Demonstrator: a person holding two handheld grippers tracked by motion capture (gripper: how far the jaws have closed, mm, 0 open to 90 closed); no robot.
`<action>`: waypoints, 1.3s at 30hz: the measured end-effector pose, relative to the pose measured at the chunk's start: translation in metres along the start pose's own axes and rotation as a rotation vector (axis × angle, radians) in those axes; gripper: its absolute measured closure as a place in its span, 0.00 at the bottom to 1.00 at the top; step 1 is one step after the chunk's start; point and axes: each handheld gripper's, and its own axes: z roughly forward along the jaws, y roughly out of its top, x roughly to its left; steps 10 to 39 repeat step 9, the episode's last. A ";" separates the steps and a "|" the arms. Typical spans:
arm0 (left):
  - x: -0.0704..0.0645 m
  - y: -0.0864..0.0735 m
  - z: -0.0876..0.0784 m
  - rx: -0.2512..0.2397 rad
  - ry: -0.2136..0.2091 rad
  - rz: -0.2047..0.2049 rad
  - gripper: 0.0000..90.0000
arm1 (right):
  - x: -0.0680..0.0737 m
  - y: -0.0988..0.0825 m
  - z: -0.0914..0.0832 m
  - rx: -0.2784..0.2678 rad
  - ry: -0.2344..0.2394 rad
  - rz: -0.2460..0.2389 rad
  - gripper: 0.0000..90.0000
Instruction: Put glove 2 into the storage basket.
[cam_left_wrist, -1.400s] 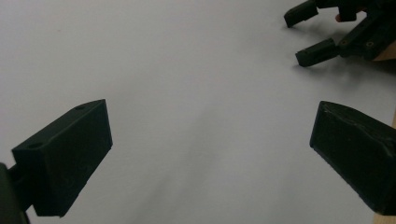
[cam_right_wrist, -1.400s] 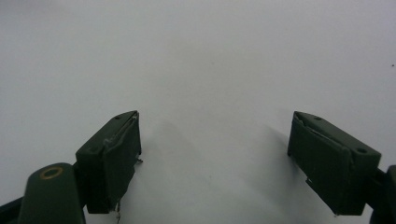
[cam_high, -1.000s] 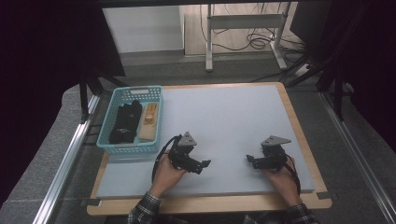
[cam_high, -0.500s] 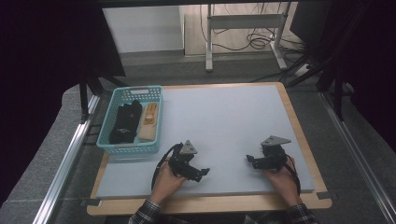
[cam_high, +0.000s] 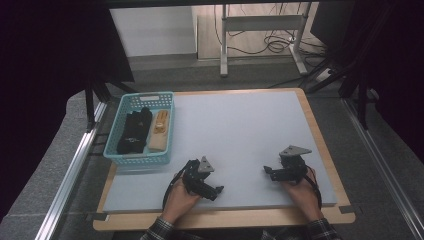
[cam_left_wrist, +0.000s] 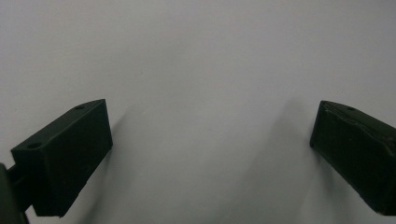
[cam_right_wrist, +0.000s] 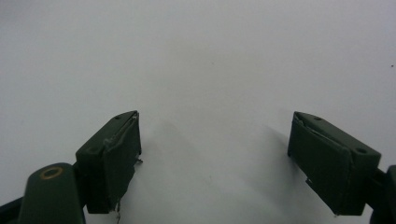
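While both grippers are resting low over the bare grey mat at the near edge of the desk, the things nearest them — a black glove and a tan block — are lying in the blue basket at the desk's left side. From the left gripper the basket is sitting up and to the left, away from the person, near but not touching; from the right gripper it is lying well apart, across most of the mat. So the left hand is the nearer one, and I judge that any reach for the basket is falling to it.

The glove and the block are lying side by side, touching or nearly so, their long axes both running away from the person, parallel to the basket's long walls.

The left gripper is pointing right and slightly toward the person — away from the basket — so the hand would be needing to swing round to the left before reaching. In the left gripper view its jaws are standing wide apart with nothing between them, just grey mat. The right gripper is pointing left, held by the right hand; in the right gripper view its jaws are likewise spread wide and holding nothing.
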 end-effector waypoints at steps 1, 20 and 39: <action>0.000 0.000 0.000 0.000 0.000 -0.002 0.00 | 0.000 0.000 0.000 0.000 0.000 0.000 0.19; 0.000 0.000 0.001 -0.001 -0.004 -0.008 0.00 | 0.000 0.000 0.000 0.001 0.001 0.003 0.19; 0.000 0.000 0.001 -0.001 -0.004 -0.008 0.00 | 0.000 0.000 0.000 0.001 0.001 0.003 0.19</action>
